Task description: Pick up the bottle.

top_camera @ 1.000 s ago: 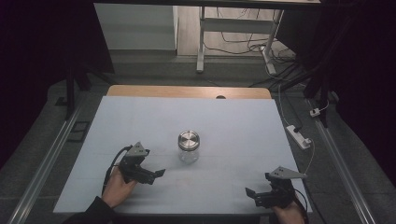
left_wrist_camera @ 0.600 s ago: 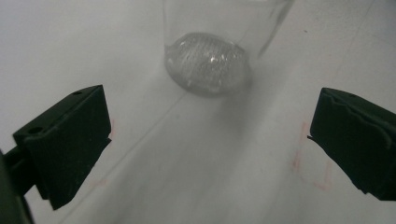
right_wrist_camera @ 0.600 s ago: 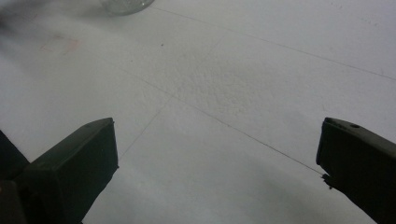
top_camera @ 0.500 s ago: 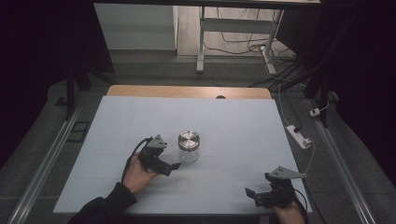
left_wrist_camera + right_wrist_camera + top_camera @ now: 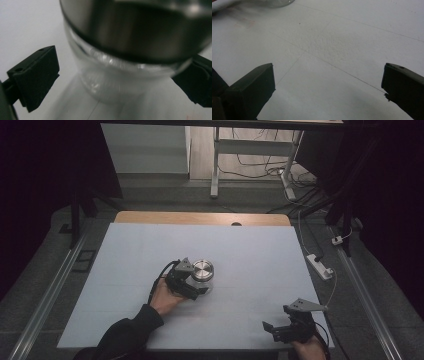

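A clear glass jar point(image 5: 202, 276) with a brushed metal lid point(image 5: 202, 269) stands upright near the middle of the white table top point(image 5: 260, 250). My left gripper point(image 5: 200, 290) has come in from the jar's left. In the left gripper view the jar point(image 5: 120, 82) is close up and blurred, and the left gripper point(image 5: 122, 65) is open with a black jaw on each side of the glass. A gap shows at the left jaw. My right gripper point(image 5: 273, 331) rests open near the front right edge, and in its own view the right gripper point(image 5: 329, 80) has bare table between its jaws.
A wooden strip point(image 5: 200, 217) runs along the table's far edge. A white power strip point(image 5: 320, 266) with its cable lies just off the right edge. Metal rails point(image 5: 45, 300) flank the table on the floor. Desk legs and cables stand beyond.
My left gripper has moved right and forward from the front left of the table up to the jar, which now sits between its jaws. The right gripper has stayed put.
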Motion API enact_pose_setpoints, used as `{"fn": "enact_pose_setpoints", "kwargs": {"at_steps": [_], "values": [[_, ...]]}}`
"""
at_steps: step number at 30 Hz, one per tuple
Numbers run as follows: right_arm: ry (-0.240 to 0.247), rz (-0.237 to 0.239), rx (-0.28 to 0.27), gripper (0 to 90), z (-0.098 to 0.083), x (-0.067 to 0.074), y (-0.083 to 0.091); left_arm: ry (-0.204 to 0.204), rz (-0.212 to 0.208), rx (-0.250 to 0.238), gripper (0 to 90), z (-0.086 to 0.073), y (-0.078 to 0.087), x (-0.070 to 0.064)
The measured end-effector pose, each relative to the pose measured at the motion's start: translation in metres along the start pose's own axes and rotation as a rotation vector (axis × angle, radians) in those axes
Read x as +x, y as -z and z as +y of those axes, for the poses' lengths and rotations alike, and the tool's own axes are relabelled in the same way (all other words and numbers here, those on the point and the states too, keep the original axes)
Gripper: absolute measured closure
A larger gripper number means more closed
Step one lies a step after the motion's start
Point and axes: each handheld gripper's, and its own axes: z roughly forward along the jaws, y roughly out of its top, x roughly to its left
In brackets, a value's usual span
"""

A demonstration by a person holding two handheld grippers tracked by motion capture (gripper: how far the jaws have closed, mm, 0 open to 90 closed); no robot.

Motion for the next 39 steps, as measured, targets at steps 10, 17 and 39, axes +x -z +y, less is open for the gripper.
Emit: {"fn": "enact_pose_setpoints", "kwargs": {"at_steps": [10,17,39], "values": [[-0.001,0.001,0.003,0.0,0.0,0.0,0.0,-0.043,0.0,-0.004,14.7,0.004,-0.003,-0.004],[0.0,0.002,0.003,0.0,0.0,0.0,0.0,-0.045,0.036,0.008,15.5,0.006,-0.002,-0.009],[0.01,0.004,0.004,0.0,0.0,0.001,0.0,-0.044,-0.018,0.008,15.5,0.018,0.027,-0.027]]}}
